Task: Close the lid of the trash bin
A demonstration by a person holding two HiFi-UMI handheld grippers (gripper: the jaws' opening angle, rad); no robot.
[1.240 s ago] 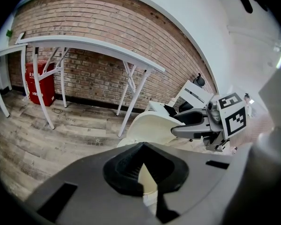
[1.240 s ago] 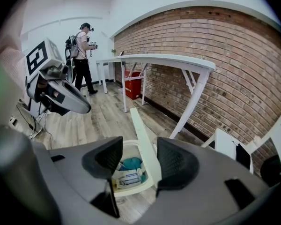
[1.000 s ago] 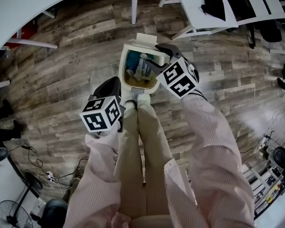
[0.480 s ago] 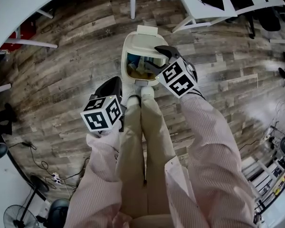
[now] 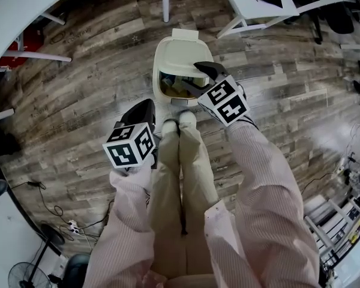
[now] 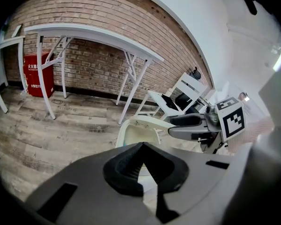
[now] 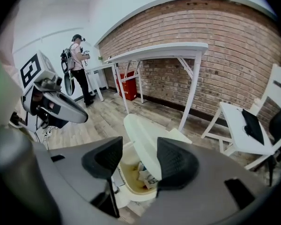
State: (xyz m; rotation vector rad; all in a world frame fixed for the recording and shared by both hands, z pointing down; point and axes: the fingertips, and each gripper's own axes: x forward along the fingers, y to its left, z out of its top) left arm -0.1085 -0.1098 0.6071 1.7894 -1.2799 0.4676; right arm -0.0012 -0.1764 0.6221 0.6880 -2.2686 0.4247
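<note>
**Bin lid half down, right gripper at its edge**

The bin point(image 5: 156, 84) stands on the wood floor point(image 5: 90, 107), just beyond the person's shoes point(image 5: 179, 123). Its lid point(image 5: 179, 54) is hinged at the far side and tilts down over the opening. The near part of the opening is uncovered, and trash point(image 5: 173, 85) shows inside.

The right gripper point(image 5: 195, 77) is over the bin's right rim with its jaws wide apart. In the right gripper view, the lid's point(image 7: 143, 137) near edge runs up between the two jaws. Whether a jaw presses on it cannot be told. The jaws are not closed around anything.

The left gripper point(image 5: 149, 104) hangs to the near left of the bin, clear of it. Its jaws are together and empty.

Since a second ago the lid has come lower: it covers more of the opening and less of the trash shows. The right gripper has kept its place at the right rim.
</note>
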